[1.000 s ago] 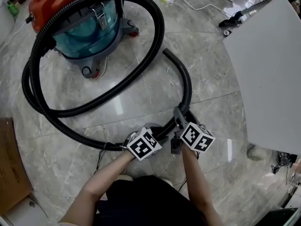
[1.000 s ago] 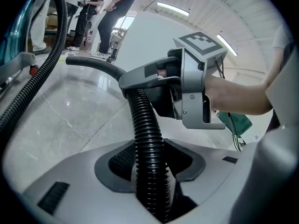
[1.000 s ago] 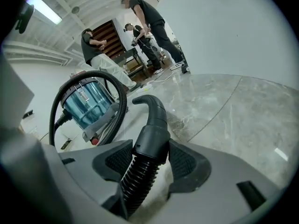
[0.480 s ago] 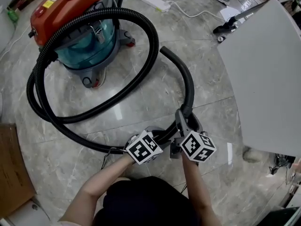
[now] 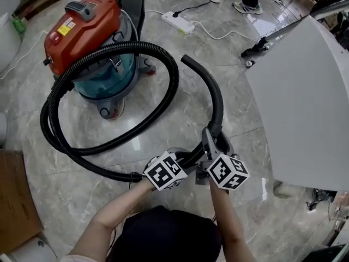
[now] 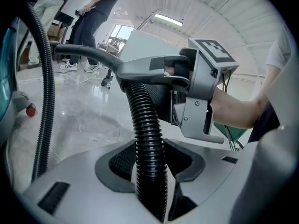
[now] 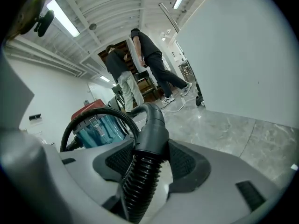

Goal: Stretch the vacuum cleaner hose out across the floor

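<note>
Two grippers: both mine, each clamped on the hose, side by side low in the head view.
Box: cardboard box (image 5: 13, 201) at the far left edge, well apart from the hose.
Vacuum cleaner: red-lidded, teal-tank vacuum cleaner (image 5: 90, 42) upper left on the marble floor (image 5: 240, 70).
Hose: black ribbed hose (image 5: 173, 86) (image 6: 147, 125) (image 7: 140, 176) sits in one big loop that crosses the vacuum cleaner's tank, then runs round to my left gripper.
Left gripper: left gripper (image 5: 182, 156) (image 6: 149, 164) has its pads pressed on the ribbed section. The hose passes straight between the jaws and on to the right gripper.
Right gripper: right gripper (image 5: 210, 136) (image 7: 147, 164) sits just beside the left one. It grips the smooth cuff where the ribs end.
Curved tube: smooth black curved tube (image 5: 217, 94) (image 6: 88, 52) (image 7: 154, 120) arcs away from my right gripper. Its open end is near the loop.
White panel: white panel (image 5: 305, 91) is far right, apart from the hose.
</note>
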### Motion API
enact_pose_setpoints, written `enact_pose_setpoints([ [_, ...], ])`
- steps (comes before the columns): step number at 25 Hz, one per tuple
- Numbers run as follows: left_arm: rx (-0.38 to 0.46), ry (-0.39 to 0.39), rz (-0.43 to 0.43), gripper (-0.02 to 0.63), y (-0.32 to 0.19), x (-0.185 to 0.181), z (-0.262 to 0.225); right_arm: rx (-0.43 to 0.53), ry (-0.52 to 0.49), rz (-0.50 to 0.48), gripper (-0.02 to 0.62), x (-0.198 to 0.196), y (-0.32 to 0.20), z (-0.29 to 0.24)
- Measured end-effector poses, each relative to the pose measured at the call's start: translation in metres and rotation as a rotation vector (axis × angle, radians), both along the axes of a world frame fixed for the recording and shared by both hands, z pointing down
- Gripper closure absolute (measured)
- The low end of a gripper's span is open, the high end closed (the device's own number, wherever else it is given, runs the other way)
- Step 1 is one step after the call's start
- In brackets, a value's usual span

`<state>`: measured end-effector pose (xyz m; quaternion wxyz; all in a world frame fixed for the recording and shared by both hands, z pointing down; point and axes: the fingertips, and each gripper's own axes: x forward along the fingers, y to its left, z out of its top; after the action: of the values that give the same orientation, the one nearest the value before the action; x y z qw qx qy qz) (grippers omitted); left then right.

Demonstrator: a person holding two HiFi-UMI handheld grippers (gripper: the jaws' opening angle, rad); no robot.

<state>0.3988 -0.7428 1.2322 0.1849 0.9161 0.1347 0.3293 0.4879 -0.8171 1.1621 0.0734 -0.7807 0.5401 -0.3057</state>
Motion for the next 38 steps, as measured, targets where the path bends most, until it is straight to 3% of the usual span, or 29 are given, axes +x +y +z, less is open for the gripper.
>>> enact_pose_setpoints([
  [12,0.029,0.027,-0.051,0.419,-0.035,0.020,-0.100,0.060,0.155,-0.104,0.351,-0.003,-0.045,-0.120],
  [21,-0.002,0.010,-0.108,0.420,-0.030,0.003,-0.205,0.039,0.177,-0.204,0.353,-0.035,-0.049,-0.231],
  [30,-0.031,-0.028,-0.105,0.422,-0.020,-0.011,-0.332,0.037,0.143,-0.209,0.353,-0.050,-0.041,-0.359],
  [38,-0.074,-0.071,-0.122,0.422,0.000,-0.053,-0.428,-0.005,0.116,-0.245,0.353,-0.094,-0.028,-0.453],
])
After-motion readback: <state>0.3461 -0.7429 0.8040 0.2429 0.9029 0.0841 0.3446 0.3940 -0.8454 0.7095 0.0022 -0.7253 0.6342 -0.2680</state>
